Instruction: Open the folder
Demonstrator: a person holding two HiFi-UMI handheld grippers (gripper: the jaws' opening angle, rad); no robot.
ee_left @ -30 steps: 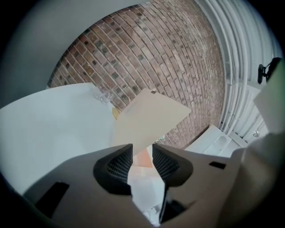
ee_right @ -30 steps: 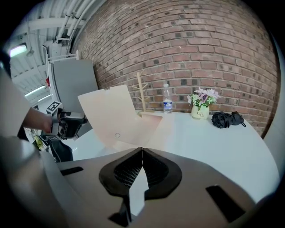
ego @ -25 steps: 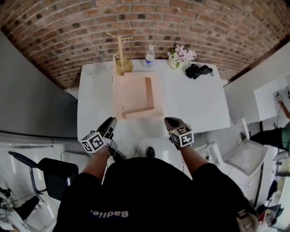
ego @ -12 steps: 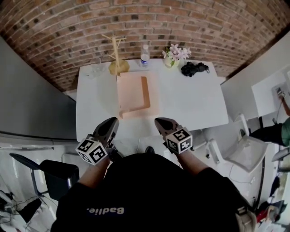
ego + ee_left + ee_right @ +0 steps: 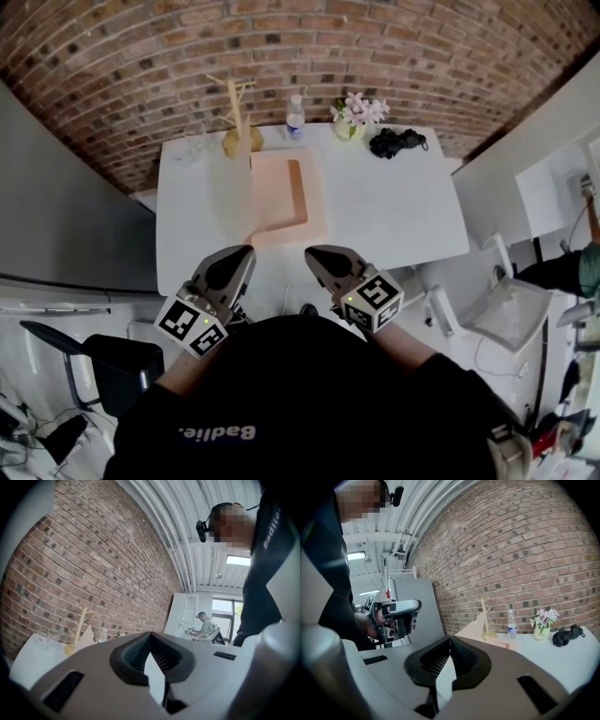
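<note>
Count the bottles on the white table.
1: a water bottle at the table's far edge, between the wooden stand and the flowers; none looks hidden.

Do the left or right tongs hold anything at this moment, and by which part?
Nothing is held. The left tongs and the right tongs are both shut with nothing between them.

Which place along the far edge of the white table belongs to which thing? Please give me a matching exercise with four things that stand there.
Places are as seen in the head view.

Things:
1. light wooden branched stand
2. clear plastic water bottle
3. pink flowers in a small pot
4. black crumpled bundle

Places:
A. between the stand and the flowers
B. furthest right of the four
C. furthest left of the four
D. between the bottle and the bundle

Pairs: 1-C, 2-A, 3-D, 4-B
</note>
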